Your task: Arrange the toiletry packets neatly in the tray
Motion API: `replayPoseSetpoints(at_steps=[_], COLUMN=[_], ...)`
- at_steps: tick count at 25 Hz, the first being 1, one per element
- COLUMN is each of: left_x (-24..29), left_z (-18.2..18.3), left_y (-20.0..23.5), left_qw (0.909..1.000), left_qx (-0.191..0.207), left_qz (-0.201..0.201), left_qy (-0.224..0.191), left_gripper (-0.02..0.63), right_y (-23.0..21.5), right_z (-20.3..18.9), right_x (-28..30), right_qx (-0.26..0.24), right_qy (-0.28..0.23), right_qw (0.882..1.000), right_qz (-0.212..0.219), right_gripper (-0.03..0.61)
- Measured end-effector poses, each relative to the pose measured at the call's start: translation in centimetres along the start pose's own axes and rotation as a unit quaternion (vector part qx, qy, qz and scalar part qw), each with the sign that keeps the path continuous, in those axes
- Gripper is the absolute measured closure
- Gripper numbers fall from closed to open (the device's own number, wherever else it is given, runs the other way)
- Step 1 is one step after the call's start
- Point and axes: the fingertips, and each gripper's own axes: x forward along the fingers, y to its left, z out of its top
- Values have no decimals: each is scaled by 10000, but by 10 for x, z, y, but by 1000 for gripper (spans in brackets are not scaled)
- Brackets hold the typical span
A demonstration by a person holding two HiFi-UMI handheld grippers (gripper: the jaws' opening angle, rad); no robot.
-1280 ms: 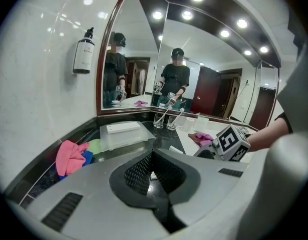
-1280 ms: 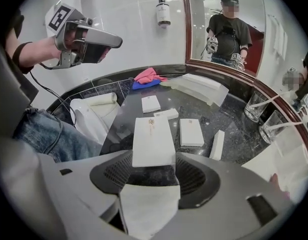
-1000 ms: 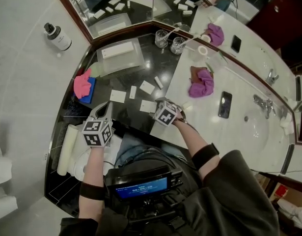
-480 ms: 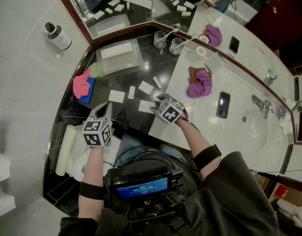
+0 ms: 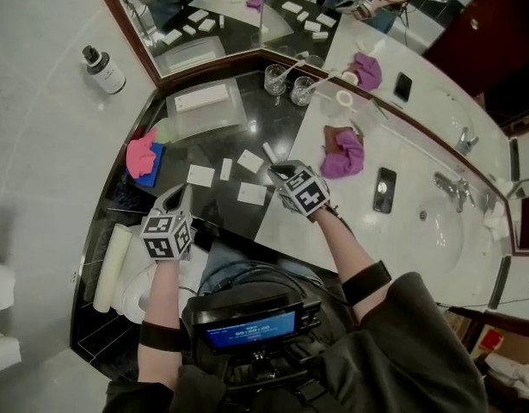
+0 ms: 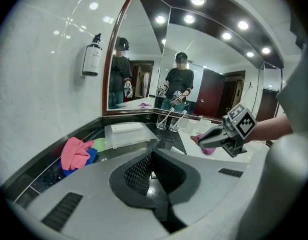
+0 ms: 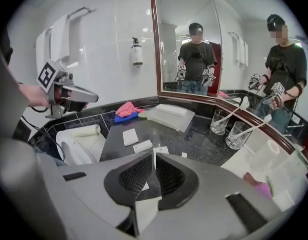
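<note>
The black counter (image 5: 281,119) carries loose packets (image 5: 199,175), lying short of the tray (image 5: 225,119) by the mirror. The right gripper (image 5: 281,171), above the counter and tilted down, has just been closing its jaws on a white packet (image 7: 143,209). That packet shows edge-on, mostly hidden between them. The left gripper (image 5: 184,191) hovers with its jaws together and nothing in them.

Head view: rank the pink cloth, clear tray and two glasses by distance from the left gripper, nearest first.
1. Pink cloth, just left of the left gripper.
2. Clear tray, farther back, centre.
3. Two glasses, farthest, back right.
</note>
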Motion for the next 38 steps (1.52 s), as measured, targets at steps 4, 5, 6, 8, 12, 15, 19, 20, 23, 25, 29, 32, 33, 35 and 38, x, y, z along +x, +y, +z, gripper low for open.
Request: replayPoseSetpoints(at_steps=[4, 5, 6, 8, 12, 15, 19, 20, 23, 25, 29, 32, 33, 35, 38], left_x=[-3, -4, -5, -6, -9, -11, -13, -13, -15, -15, -13, -10, -9, -5, 2], left_z=[2, 2, 3, 3, 6, 8, 13, 14, 17, 19, 18, 18, 18, 20, 24], left_y=[0, 1, 1, 3, 7, 9, 12, 13, 17, 20, 23, 26, 27, 31, 40], left_qw=[10000, 10000, 9999, 9999, 9998, 9997, 9995, 9994, 9991, 9990, 9991, 9994, 9995, 9996, 9996], left_qx=[-16, -18, -21, -28, -28, -56, -60, -30, 16, -75, -151, -58, -45, -34, -16], left_qz=[47, 59, 72, 102, 151, 157, 176, 196, 261, 250, 184, 196, 204, 209, 209], left_qy=[-48, -58, -69, -87, -113, -158, -267, -283, -322, -352, -341, -276, -251, -213, -170], left_gripper=[612, 612, 612, 612, 612, 612, 612, 612, 612, 612, 612, 612, 612, 612, 612], right_y=[-12, -15, -19, -24, -30, -34, -34, -35, -36, -36, -33, -33, -34, -37, -41], right_z=[9, 12, 15, 20, 22, 22, 23, 24, 26, 26, 25, 28, 30, 36, 52], right_x=[-16, -21, -27, -36, -50, -56, -57, -56, -53, -49, -39, -30, -26, -19, -5], right_qx=[274, 360, 448, 628, 913, 1065, 1145, 1135, 1106, 1074, 991, 855, 790, 618, 235], right_qy=[-390, -496, -606, -809, -1065, -1185, -1239, -1243, -1206, -1147, -1024, -964, -958, -943, -857], right_qw=[9989, 9981, 9971, 9946, 9900, 9871, 9856, 9856, 9864, 9875, 9898, 9916, 9922, 9935, 9957], right_qz=[-38, -68, -104, -151, -150, -166, -149, -147, -145, -136, -70, -72, -87, -149, -276], right_gripper=[578, 578, 578, 578, 577, 578, 577, 578, 577, 577, 577, 577, 576, 575, 572])
